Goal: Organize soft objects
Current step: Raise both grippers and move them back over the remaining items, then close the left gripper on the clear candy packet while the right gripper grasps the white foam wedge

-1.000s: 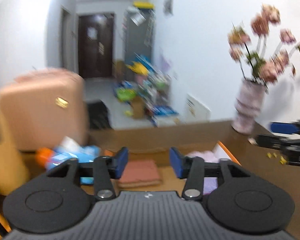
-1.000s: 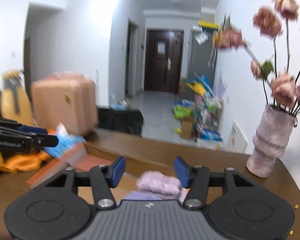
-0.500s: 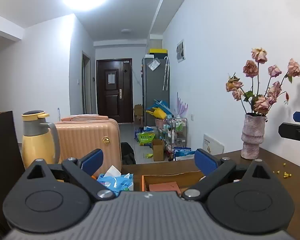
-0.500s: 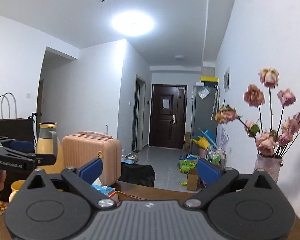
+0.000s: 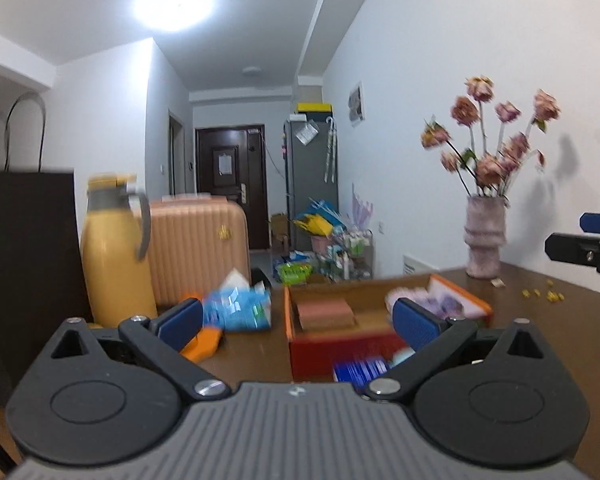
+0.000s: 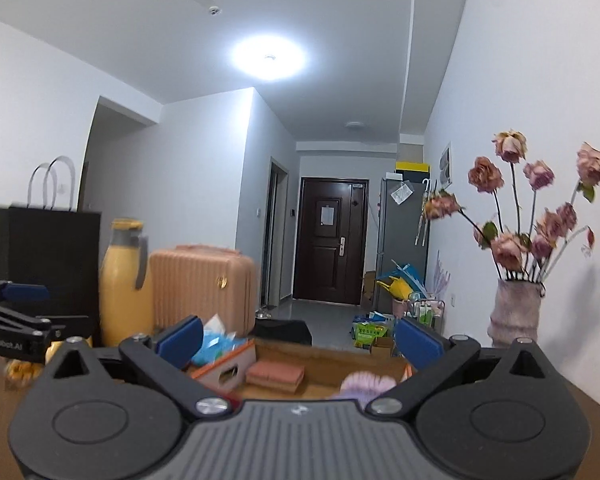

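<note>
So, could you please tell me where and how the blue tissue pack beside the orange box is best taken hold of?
Grip the blue tissue pack across its soft body, not by the white tissue sticking out on top, which would probably just pull free. It lies on the table left of the orange box, so come from above and in front. The open left tool looks nearest.
</note>
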